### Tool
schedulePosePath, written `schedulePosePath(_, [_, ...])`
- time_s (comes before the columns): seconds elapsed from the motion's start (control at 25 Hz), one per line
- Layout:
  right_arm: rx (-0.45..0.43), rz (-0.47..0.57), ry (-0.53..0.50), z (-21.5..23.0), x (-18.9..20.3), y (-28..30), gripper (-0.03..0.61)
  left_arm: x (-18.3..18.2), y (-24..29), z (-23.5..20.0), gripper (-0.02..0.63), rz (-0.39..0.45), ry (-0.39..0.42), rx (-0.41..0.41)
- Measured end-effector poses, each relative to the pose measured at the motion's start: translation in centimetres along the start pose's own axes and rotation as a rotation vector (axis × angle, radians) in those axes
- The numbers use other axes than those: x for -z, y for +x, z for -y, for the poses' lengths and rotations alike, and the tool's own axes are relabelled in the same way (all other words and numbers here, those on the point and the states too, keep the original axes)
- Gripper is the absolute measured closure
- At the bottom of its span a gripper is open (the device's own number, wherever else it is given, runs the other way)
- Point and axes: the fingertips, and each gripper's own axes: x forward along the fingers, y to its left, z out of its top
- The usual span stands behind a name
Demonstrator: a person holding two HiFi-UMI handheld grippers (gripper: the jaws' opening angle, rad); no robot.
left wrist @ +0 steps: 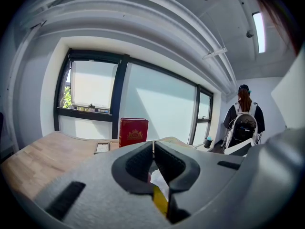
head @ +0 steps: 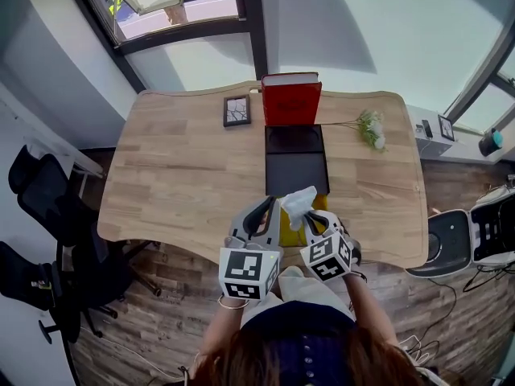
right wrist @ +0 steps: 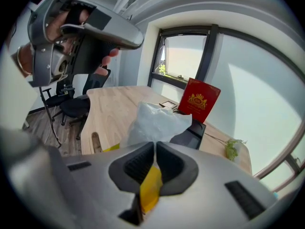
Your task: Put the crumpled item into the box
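Note:
A white crumpled item (head: 299, 202) with a yellow part (head: 292, 233) is held just above the table's near edge. My right gripper (head: 315, 217) is shut on it; in the right gripper view the white wad (right wrist: 157, 120) bulges past the closed jaws (right wrist: 155, 144) and yellow shows between the pads. My left gripper (head: 269, 205) is close on the item's left with its jaws shut (left wrist: 153, 144) and nothing visibly between them. The black open box (head: 296, 167) lies just beyond, its red lid (head: 291, 101) standing upright at the far end.
A small picture frame (head: 236, 110) lies left of the red lid and a sprig of flowers (head: 370, 127) to its right on the wooden table (head: 177, 175). Black office chairs (head: 48, 207) stand at the left. A person (left wrist: 243, 123) stands far off to the right.

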Motion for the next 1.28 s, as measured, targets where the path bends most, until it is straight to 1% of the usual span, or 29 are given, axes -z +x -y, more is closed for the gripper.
schedulePosePath(0.4, [-0.063, -0.080, -0.066, -0.7, 2.0, 2.8, 0.545, -0.1, 1.0, -0.9, 0.580, -0.011, -0.003, -0.024])
schedulePosePath(0.88, [-0.135, -0.198, -0.073, -2.0, 5.4, 5.4, 0.545, 0.7, 1.2, -0.9, 0.580, -0.028, -0.007, -0.039])
schedulePosePath(1.28, [-0.174, -0.275, -0.078, -2.7, 7.1, 7.1, 0.545, 0.9, 1.2, -1.0, 0.580, -0.036, -0.008, -0.052])
